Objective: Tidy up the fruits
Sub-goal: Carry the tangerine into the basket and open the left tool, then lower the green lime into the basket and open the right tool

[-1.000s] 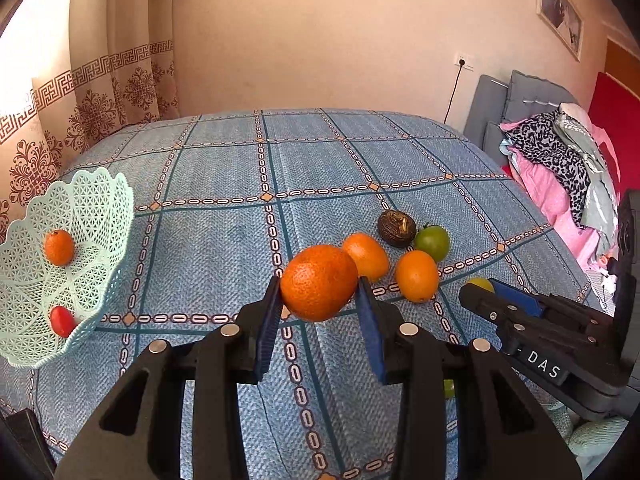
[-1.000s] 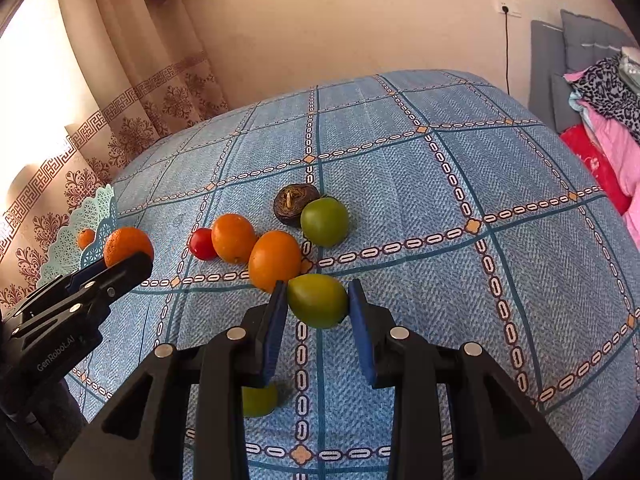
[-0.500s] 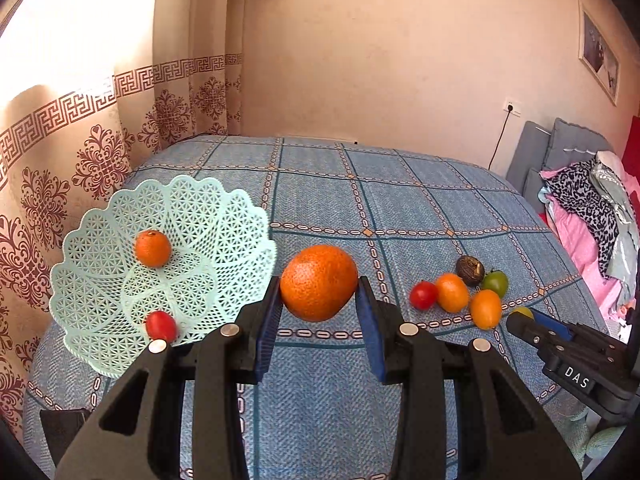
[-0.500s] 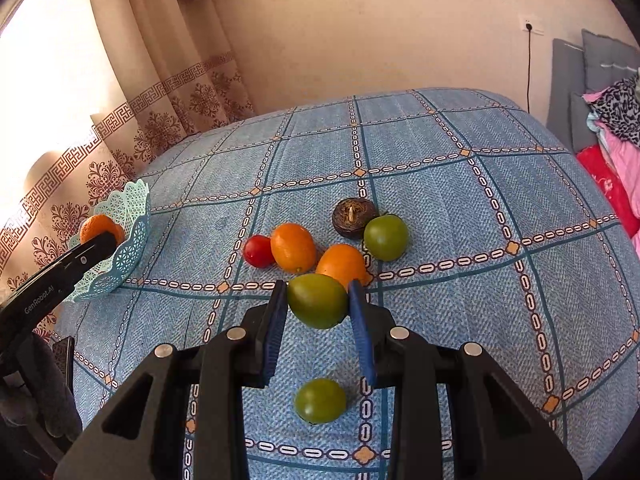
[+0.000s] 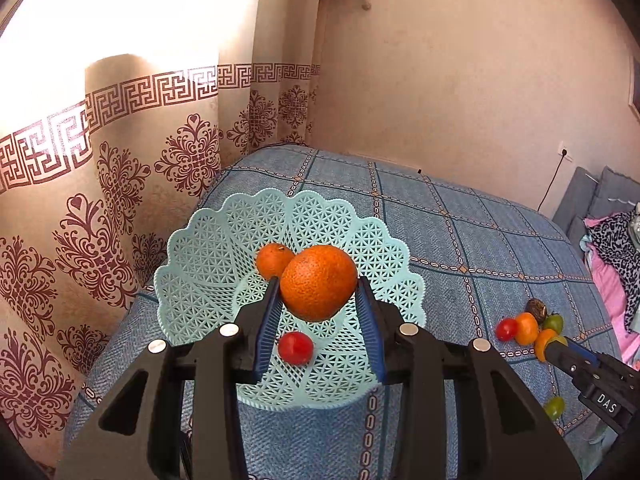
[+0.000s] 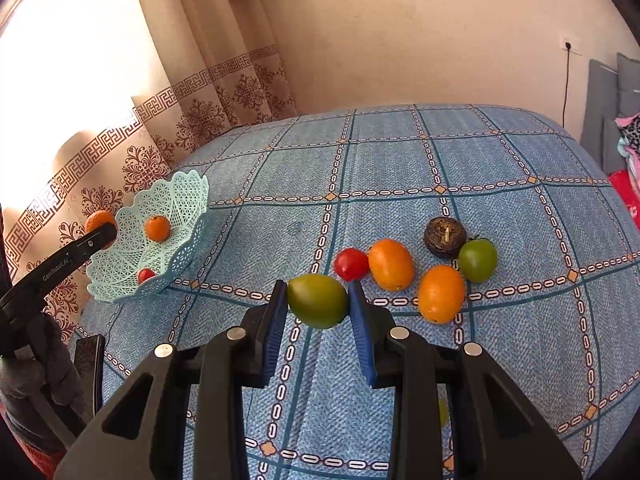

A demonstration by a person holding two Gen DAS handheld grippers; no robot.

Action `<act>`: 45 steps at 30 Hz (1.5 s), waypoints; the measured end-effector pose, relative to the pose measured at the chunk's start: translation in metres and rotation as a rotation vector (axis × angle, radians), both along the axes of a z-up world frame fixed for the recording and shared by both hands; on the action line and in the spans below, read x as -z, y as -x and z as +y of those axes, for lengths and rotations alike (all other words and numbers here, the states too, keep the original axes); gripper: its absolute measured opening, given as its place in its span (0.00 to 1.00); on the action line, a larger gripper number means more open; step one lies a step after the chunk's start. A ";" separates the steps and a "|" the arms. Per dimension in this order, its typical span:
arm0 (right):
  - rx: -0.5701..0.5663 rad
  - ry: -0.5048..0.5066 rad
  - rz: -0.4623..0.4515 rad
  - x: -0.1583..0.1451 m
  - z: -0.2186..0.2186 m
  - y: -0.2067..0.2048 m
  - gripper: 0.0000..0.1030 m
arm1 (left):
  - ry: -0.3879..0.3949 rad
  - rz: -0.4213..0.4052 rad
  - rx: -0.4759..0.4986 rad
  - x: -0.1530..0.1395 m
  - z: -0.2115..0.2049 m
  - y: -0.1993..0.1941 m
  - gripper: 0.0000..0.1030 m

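My left gripper [image 5: 319,312] clamps the large orange [image 5: 318,282] above the mesh basket [image 5: 200,264]; released from height, it may bounce out. My right gripper [image 6: 318,316] grips a green fruit [image 6: 317,300] over the bedspread [image 6: 500,152].

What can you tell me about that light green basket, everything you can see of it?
The basket is a pale mint-green bowl of what looks like plastic openwork lattice, with a scalloped, flared rim. It sits upright on the blue patterned cloth near the edge by the curtain. Inside lie a small orange and a small red tomato. The left gripper holds a large orange over it; whether that touches the basket cannot be told.
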State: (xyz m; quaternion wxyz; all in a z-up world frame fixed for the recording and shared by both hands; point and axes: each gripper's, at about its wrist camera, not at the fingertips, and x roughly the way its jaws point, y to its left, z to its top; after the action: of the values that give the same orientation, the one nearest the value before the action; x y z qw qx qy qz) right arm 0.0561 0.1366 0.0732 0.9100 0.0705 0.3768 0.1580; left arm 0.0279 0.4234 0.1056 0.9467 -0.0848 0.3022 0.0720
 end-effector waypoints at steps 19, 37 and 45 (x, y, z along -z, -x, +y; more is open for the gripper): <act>-0.167 0.004 -0.061 -0.028 0.095 -0.009 0.30 | 0.067 -0.051 -0.080 -0.012 0.038 0.009 0.64; -0.242 0.037 -0.043 -0.018 0.163 -0.034 0.31 | 0.070 -0.077 -0.131 -0.018 0.052 0.017 0.73; -0.216 0.030 -0.032 -0.014 0.161 -0.039 0.49 | 0.094 -0.074 -0.143 -0.018 0.057 0.016 0.94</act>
State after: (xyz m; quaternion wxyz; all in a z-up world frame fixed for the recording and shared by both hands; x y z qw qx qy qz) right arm 0.0951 0.2978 0.0877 0.8945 0.0135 0.3700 0.2505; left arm 0.0119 0.4807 0.1231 0.9447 -0.1530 0.2633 0.1221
